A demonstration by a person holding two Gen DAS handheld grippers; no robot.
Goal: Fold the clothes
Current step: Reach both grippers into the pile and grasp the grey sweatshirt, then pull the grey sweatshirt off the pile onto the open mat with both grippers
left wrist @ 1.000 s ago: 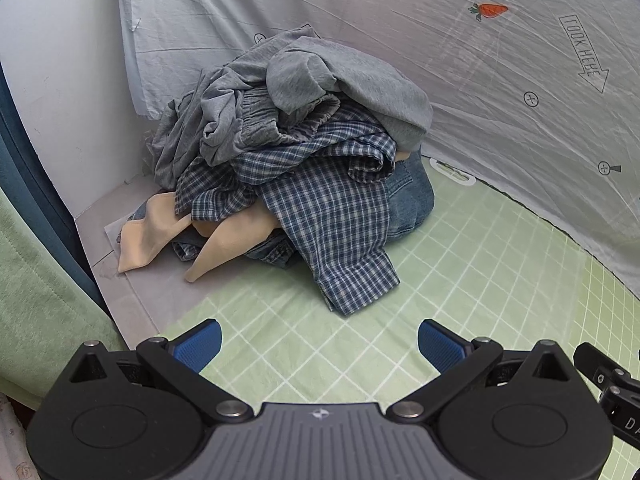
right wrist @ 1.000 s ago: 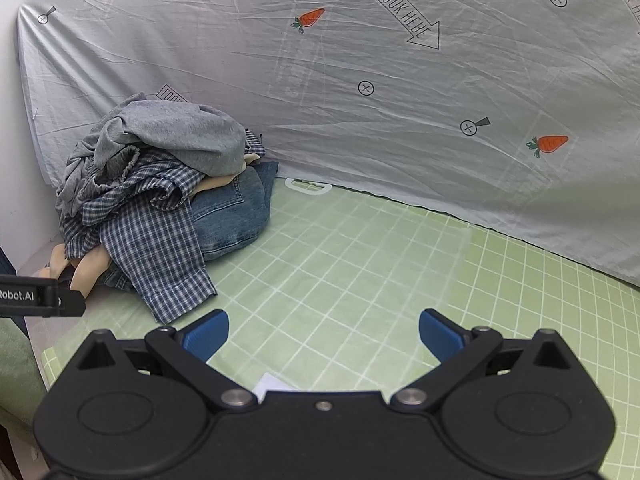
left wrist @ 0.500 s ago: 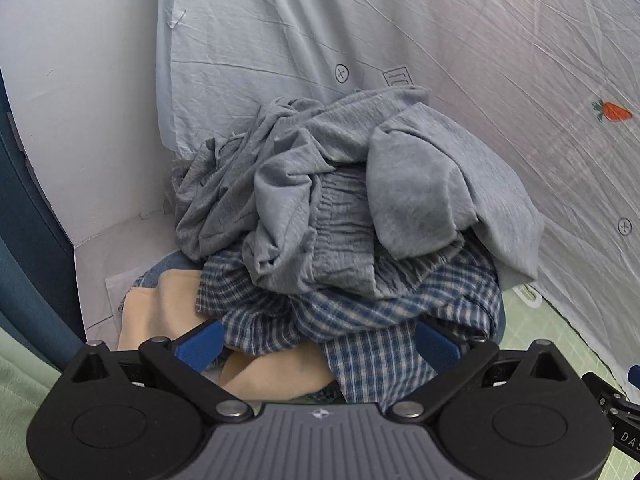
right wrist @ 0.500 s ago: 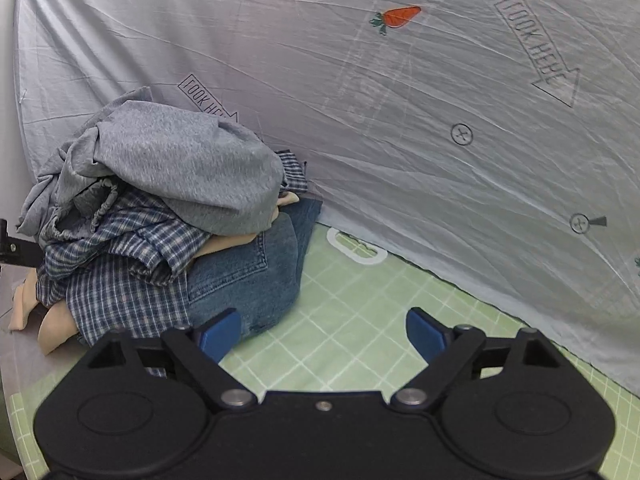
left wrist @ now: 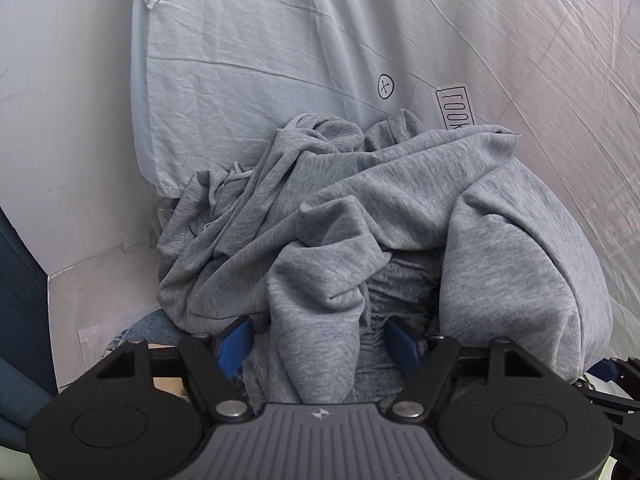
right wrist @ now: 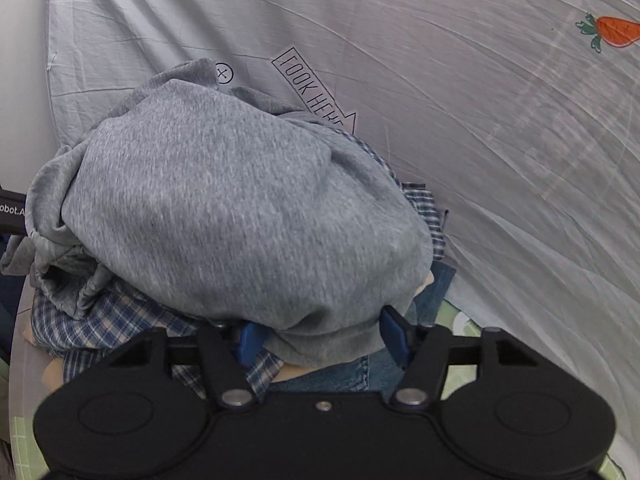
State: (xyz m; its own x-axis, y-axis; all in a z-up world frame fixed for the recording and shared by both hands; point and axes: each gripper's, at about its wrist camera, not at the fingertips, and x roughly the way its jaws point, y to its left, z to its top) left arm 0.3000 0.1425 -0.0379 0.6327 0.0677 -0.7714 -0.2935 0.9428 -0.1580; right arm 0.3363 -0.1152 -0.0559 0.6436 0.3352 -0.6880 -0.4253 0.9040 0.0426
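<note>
A pile of clothes fills both views. On top lies a grey sweatshirt (left wrist: 500, 240) (right wrist: 240, 208), with a thinner grey garment (left wrist: 224, 248) crumpled to its left. Below show a blue plaid shirt (right wrist: 120, 320), blue jeans (right wrist: 344, 376) and a beige piece (right wrist: 52, 376). My left gripper (left wrist: 319, 345) is pushed into the pile's front, jaws closing, a hanging grey fold between its blue pads (left wrist: 236, 344). My right gripper (right wrist: 320, 338) is at the sweatshirt's lower hem, jaws closing, the hem between its pads (right wrist: 394, 334).
A pale grey printed sheet (right wrist: 480, 120) hangs right behind the pile. A white wall (left wrist: 60, 120) and dark blue curtain (left wrist: 16, 300) close the left side. The green grid mat (right wrist: 464, 320) shows at the pile's right foot.
Both grippers moved forward from the open mat right up to the pile. Their jaws narrowed from wide open, and grey cloth now sits between each pair of pads.
</note>
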